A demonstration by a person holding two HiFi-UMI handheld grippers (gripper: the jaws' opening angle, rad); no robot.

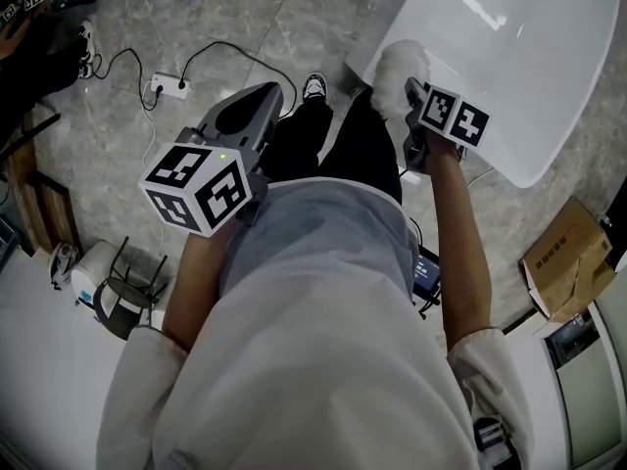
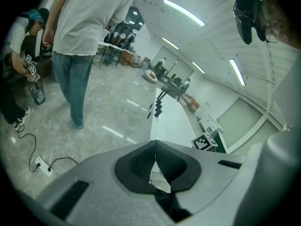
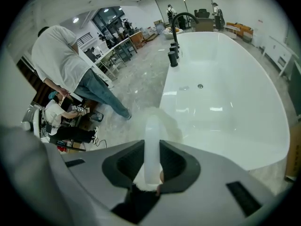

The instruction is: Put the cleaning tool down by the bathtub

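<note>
I am gripping the cleaning tool in my right tongs. The jaws are standing partway open because the pale handle is filling the gap, with both dark pads pressing on its sides. My left tongs are carrying nothing: the jaws are closing tip to tip and only floor is showing behind them.

The tool's fluffy white head is hanging over the near end of the bathtub, right at the rim, with the stone floor just beside it. It has not been set down yet.

I am judging the tool to be light, since one pair of tongs is carrying it easily. The handle looks smooth and stiff, so it may be inclined to slide or swing between the pads. The head looks soft and would squash, so it is a poor place to grip. The handle near the head, where I am holding it now, seems the best place to hold.

The bathtub is looking bare inside, with only the drain showing and no water that I can make out. A cardboard box is lying on the floor near the tub. It seems flattened, though the head view is not making that clear.
</note>
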